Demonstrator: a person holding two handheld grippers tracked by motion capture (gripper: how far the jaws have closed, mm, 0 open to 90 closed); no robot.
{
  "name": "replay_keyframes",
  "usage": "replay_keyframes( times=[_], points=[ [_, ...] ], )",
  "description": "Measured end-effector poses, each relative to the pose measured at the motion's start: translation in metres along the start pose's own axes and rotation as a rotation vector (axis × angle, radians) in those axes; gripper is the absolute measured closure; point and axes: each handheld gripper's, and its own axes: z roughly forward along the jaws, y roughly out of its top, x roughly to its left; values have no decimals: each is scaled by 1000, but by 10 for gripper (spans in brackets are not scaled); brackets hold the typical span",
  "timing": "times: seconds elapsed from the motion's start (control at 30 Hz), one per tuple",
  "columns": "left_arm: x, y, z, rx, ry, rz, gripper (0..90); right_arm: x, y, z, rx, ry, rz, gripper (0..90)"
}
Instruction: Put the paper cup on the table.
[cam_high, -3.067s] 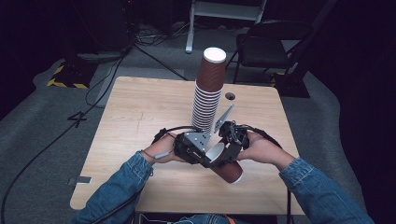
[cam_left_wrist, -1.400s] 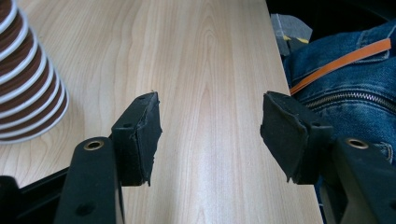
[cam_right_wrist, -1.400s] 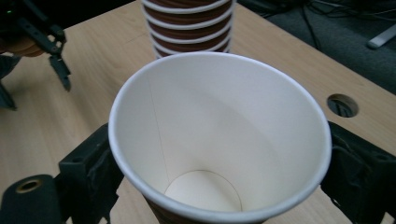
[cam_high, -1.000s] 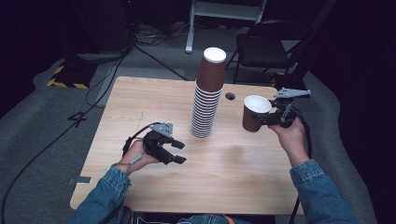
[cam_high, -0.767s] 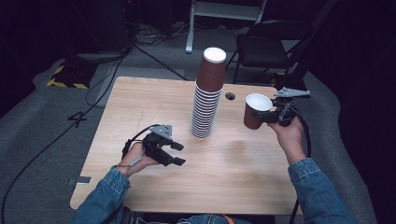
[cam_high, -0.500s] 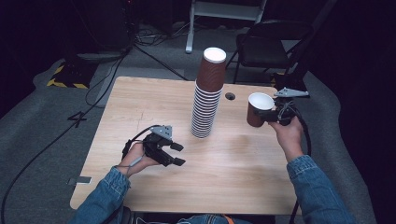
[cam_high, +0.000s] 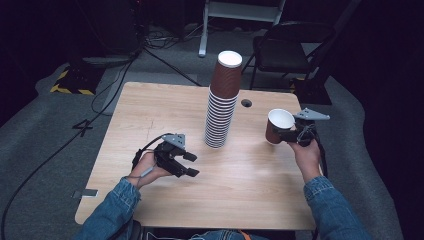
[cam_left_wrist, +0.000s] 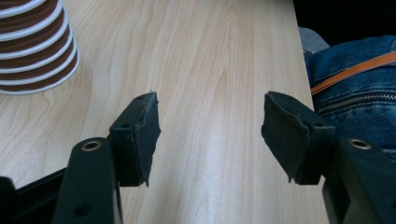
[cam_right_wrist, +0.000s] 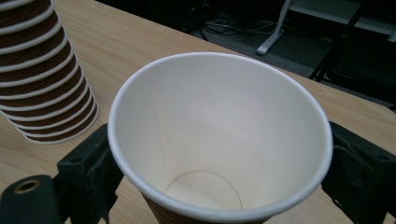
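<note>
At the lower left of the high view, the left gripper (cam_high: 189, 164) rests low over the wooden table (cam_high: 150, 115), held in the person's left hand (cam_high: 149, 167); its jaws stand spread with nothing between them, and the left gripper view shows bare wood grain between the two black pads (cam_left_wrist: 140, 135). At frame centre stands the stack of paper cups (cam_high: 222, 102), brown-walled with white rims, nested mouth-down so that the top cup shows its white base; it stands upright, well apart from both grippers. A small round hole (cam_high: 246, 103) in the tabletop lies just right of the stack. At the right of the frame, the right gripper (cam_high: 286, 134) pinches a single paper cup (cam_high: 279, 126) by its side wall, mouth up. The right gripper view confirms a jaw pressed on each side of the cup (cam_right_wrist: 219, 135), whose white interior is empty. The step in hand appears to be placing the separated cup on the table at the right of the stack. The next move calls for lowering the cup until its base seats flat on the wood, then spreading the jaws and withdrawing without tipping it.
</note>
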Motion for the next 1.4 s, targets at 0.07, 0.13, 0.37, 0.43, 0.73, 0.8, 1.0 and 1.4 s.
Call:
replay_keyframes(
  times=[0.07, 0.13, 0.37, 0.43, 0.73, 0.8, 1.0, 1.4],
  points=[
    [0, 0, 0, 0, -1, -1, 367, 0, -5, 2, 6, -1, 7, 103],
    [0, 0, 1, 0, 0, 0, 367, -1, -8, 3, -2, 2, 13, 102],
    [0, -1, 0, 0, -1, -4, 367, 3, -15, 11, -13, 2, 20, 100],
    [0, -1, 0, 3, 2, -5, 368, 4, -17, 14, -31, 3, 20, 100],
    [1, -3, 0, 1, 4, -15, 367, 6, -24, 23, -14, 15, 19, 95],
    [1, -4, 0, 5, 2, -14, 366, 6, -25, 24, -5, 21, 12, 93],
    [0, -6, -1, 6, 5, -22, 365, 6, -26, 25, 8, 19, 11, 75],
    [-1, -10, -6, -1, 25, -36, 357, 2, -20, 14, 8, 62, 31, 0]
  ],
)
